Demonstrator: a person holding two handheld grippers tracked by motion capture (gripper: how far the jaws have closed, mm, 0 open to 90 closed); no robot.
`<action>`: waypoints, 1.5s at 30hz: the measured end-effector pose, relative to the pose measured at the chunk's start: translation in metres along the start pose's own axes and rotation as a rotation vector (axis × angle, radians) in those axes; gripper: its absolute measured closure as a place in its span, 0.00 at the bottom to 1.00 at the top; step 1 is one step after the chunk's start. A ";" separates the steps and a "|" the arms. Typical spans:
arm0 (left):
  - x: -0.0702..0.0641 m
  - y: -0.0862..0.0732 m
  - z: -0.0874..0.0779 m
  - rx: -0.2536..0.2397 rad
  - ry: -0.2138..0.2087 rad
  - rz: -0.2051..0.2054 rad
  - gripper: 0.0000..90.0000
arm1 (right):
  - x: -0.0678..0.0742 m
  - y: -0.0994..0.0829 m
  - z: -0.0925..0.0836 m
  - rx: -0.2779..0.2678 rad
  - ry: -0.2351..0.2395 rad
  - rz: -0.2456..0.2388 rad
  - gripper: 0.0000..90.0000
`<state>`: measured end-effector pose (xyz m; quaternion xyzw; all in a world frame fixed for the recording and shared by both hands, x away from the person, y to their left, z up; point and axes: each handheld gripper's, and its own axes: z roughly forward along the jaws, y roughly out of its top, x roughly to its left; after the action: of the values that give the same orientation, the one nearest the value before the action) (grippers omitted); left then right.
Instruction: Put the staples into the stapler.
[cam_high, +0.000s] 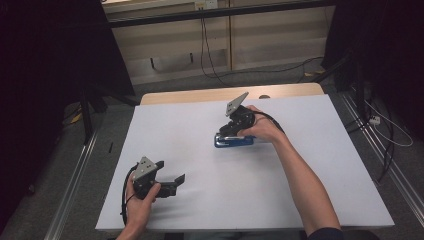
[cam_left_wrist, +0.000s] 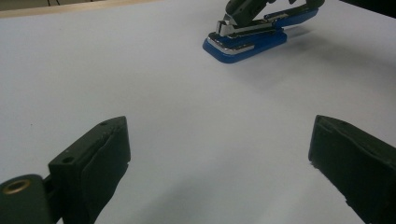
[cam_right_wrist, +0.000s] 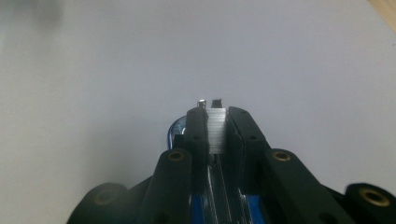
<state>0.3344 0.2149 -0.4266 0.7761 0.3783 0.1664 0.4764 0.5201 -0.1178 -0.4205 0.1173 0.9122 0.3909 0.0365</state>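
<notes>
The blue stapler (cam_high: 234, 141) lies on the table (cam_high: 200, 200), a little beyond its middle. Well to the stapler's near left, the left gripper (cam_high: 179, 180) hovers with jaws spread wide, released. The right gripper (cam_high: 224, 131) clamps the stapler's metal staple strip (cam_right_wrist: 216, 130).

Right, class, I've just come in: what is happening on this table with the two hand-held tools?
A person holds a two-jaw gripper in each hand over a white table. The right gripper is closed on a strip of staples in the opened blue stapler, which lies near the middle of the table; the strip sits pinched between its jaws. The left gripper rests near the table's front left with its jaws wide apart and nothing between them, pointing towards the stapler.
</notes>
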 end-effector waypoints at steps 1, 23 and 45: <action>0.000 0.000 0.000 0.000 0.000 0.000 0.06 | 0.000 0.000 0.000 0.003 0.003 -0.003 0.88; 0.000 0.000 0.001 0.008 -0.002 0.000 0.06 | 0.001 0.002 0.003 0.016 -0.002 -0.048 0.88; 0.001 0.000 0.000 0.008 -0.001 -0.001 0.06 | 0.001 0.000 0.005 0.010 -0.010 -0.008 0.81</action>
<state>0.3350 0.2153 -0.4270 0.7779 0.3791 0.1640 0.4736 0.5204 -0.1140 -0.4235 0.1156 0.9145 0.3853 0.0420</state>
